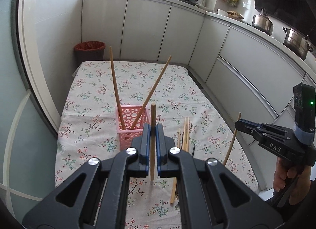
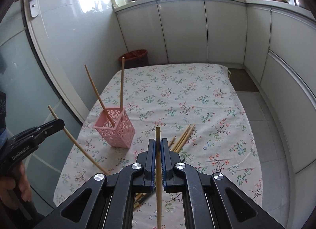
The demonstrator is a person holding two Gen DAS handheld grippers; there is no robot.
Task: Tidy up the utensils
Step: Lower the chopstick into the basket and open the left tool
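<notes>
Gripping one chopstick (image 1: 152,142) upright, the left gripper (image 1: 152,128), marked "GenRoboLAI", hovered near the pink basket (image 1: 131,128) holding two chopsticks. The right gripper (image 2: 158,143), marked "DAS", had its fingers clamped on another chopstick (image 2: 158,179) above the loose chopsticks (image 2: 182,138) on the tabletop (image 2: 197,98).

Right gripper (image 1: 240,123) reads "DAS"; left gripper (image 2: 59,123) reads "GenRoboLAI".

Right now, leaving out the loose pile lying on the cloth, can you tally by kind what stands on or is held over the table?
pink basket: 1
standing chopsticks in the basket: 2
held chopsticks, one clamped in each gripper: 2
grippers, left gripper and right gripper: 2
Total: 7
</notes>
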